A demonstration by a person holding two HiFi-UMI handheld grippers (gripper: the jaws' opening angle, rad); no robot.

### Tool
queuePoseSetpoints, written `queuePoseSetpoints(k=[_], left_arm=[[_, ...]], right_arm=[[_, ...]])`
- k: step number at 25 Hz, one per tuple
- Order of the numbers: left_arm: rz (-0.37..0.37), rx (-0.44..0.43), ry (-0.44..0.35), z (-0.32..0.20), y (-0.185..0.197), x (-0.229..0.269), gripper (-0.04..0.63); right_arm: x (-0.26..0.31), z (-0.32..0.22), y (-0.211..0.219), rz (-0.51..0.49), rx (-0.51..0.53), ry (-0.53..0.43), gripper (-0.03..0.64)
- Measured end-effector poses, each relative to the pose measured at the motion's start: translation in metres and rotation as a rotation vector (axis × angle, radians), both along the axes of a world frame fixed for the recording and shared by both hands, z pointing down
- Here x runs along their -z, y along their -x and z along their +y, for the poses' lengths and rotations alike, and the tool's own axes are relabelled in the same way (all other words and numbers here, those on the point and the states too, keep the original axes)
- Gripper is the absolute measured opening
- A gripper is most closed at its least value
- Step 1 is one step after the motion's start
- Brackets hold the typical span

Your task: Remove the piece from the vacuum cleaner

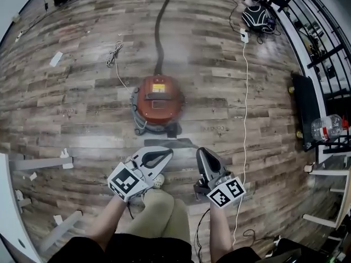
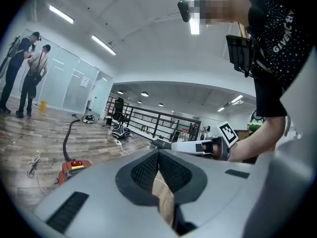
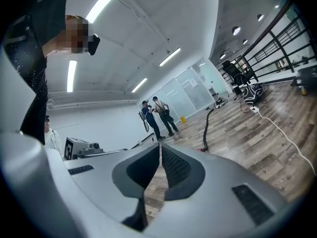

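A red canister vacuum cleaner (image 1: 159, 99) stands on the wooden floor, and its black hose (image 1: 159, 23) runs away toward the far side. Both grippers hang in the air a short way on the near side of it, above the person's knee. The left gripper (image 1: 168, 153) is shut with nothing in it, its tip pointing right. The right gripper (image 1: 201, 150) is shut and empty too, pointing at the vacuum. In the left gripper view the closed left gripper (image 2: 158, 153) has the vacuum (image 2: 73, 168) low at the left. In the right gripper view the right gripper (image 3: 160, 146) is closed, with the hose (image 3: 205, 128) beyond.
A white cable (image 1: 244, 103) runs along the floor to the right of the vacuum. A coiled cord (image 1: 114, 53) lies at the left. A black bag (image 1: 258, 17), a black panel (image 1: 307, 111) and a plastic bottle (image 1: 328, 127) sit at the right. Two people (image 3: 158, 115) stand far off.
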State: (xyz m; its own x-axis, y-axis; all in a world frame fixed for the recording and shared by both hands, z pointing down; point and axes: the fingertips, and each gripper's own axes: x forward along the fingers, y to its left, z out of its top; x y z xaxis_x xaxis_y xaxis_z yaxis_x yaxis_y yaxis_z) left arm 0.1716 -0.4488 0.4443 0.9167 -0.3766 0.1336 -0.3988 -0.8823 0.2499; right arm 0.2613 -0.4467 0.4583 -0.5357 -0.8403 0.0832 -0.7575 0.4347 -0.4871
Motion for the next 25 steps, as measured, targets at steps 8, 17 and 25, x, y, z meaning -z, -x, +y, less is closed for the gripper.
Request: queuePoseSetpoints(k=[8, 17, 25], left_arm=[[0.015, 0.069, -0.023, -0.013, 0.006, -0.117, 0.008], [0.155, 0.090, -0.225, -0.034, 0.013, -0.169, 0.009], [-0.028, 0.114, -0.311, -0.027, 0.051, -0.225, 0.245]], right_arm=[[-0.115, -0.011, -0.015, -0.001, -0.016, -0.050, 0.012], [-0.192, -0.024, -0.029, 0.019, 0.021, -0.281, 0.014], [-0.242, -0.020, -0.059, 0.089, 0.044, -0.325, 0.245]])
